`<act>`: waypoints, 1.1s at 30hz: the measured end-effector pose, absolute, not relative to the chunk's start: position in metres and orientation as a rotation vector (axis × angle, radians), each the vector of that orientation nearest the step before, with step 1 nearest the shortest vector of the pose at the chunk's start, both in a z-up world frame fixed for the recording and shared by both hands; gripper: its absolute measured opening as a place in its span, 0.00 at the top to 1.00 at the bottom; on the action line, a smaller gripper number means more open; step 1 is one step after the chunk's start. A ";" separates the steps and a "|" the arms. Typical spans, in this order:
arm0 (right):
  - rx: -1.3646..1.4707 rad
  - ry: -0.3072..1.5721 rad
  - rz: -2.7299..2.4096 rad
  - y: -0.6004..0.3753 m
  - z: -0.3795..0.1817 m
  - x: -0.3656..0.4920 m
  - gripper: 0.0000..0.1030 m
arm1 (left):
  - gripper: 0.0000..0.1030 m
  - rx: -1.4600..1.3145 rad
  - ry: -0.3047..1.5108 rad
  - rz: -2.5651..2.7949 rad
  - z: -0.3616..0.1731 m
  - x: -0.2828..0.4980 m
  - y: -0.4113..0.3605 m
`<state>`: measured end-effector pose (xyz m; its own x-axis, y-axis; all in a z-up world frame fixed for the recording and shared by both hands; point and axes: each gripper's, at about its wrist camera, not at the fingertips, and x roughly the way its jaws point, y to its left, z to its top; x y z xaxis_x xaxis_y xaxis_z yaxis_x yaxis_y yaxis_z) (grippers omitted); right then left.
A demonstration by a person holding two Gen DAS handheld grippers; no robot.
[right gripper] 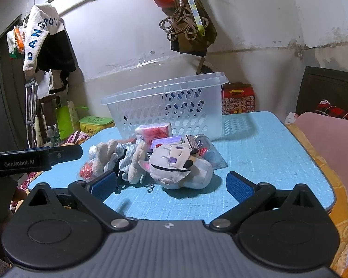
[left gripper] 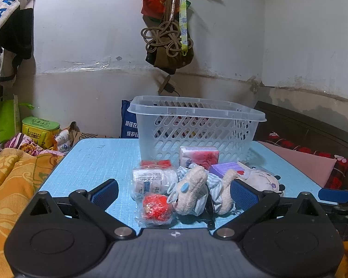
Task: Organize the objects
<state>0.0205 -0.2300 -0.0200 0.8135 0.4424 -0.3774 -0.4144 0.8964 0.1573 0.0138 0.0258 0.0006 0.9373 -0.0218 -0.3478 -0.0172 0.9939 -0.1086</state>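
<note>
A clear plastic basket (left gripper: 197,125) stands at the back of the blue table (left gripper: 92,162); it also shows in the right wrist view (right gripper: 164,106). In front of it lies a pile: a beige plush toy (left gripper: 192,190), a red wrapped ball (left gripper: 156,207), a white wrapped pack (left gripper: 150,180), a red tissue pack (left gripper: 199,156), a purple box (left gripper: 225,168) and a grey plush head (right gripper: 174,164). My left gripper (left gripper: 174,191) is open, its pads either side of the pile's front. My right gripper (right gripper: 171,183) is open, just short of the grey plush head.
Orange bedding (left gripper: 9,185) lies left of the table, a pink pillow (right gripper: 331,143) to its right. A yellow-green tin (left gripper: 40,128) and bags sit at the back left. Bags (left gripper: 167,23) hang on the wall above the basket. A red box (right gripper: 237,98) stands behind the table.
</note>
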 end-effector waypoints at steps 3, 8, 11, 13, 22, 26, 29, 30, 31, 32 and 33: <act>0.070 0.424 0.458 -0.230 -0.021 0.023 0.00 | 0.00 -0.109 0.360 -0.001 -0.001 0.016 0.026; 0.080 0.439 0.471 -0.230 -0.025 0.032 0.00 | 0.00 -0.104 0.372 -0.003 0.000 0.026 0.028; 0.093 0.441 0.484 -0.230 -0.026 0.038 0.00 | 0.00 -0.105 0.373 -0.010 0.002 0.034 0.029; 0.101 0.441 0.491 -0.230 -0.026 0.043 0.00 | 0.00 -0.103 0.371 -0.011 0.004 0.039 0.030; 0.132 0.399 0.480 -0.237 -0.013 0.065 0.00 | 0.00 -0.096 0.349 -0.029 0.033 0.074 0.039; 0.145 0.387 0.476 -0.242 -0.014 0.072 0.00 | 0.00 -0.056 0.253 0.018 0.065 0.092 0.050; 0.137 0.398 0.456 -0.244 -0.016 0.076 0.00 | 0.00 -0.049 0.217 0.059 0.089 0.122 0.067; 0.134 0.404 0.445 -0.244 -0.017 0.077 0.00 | 0.00 -0.051 0.230 0.067 0.094 0.135 0.073; 0.135 0.407 0.439 -0.245 -0.018 0.078 0.00 | 0.00 -0.053 0.247 0.068 0.099 0.149 0.078; 0.137 0.409 0.434 -0.245 -0.018 0.079 0.00 | 0.02 -0.052 0.260 0.065 0.103 0.162 0.082; 0.140 0.409 0.427 -0.245 -0.018 0.079 0.00 | 0.09 -0.049 0.283 0.062 0.104 0.173 0.085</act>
<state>0.0791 -0.2451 -0.0184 0.8306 0.4289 -0.3552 -0.3733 0.9021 0.2163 0.1727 0.0852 0.1044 0.9582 0.0539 -0.2809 -0.0677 0.9969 -0.0395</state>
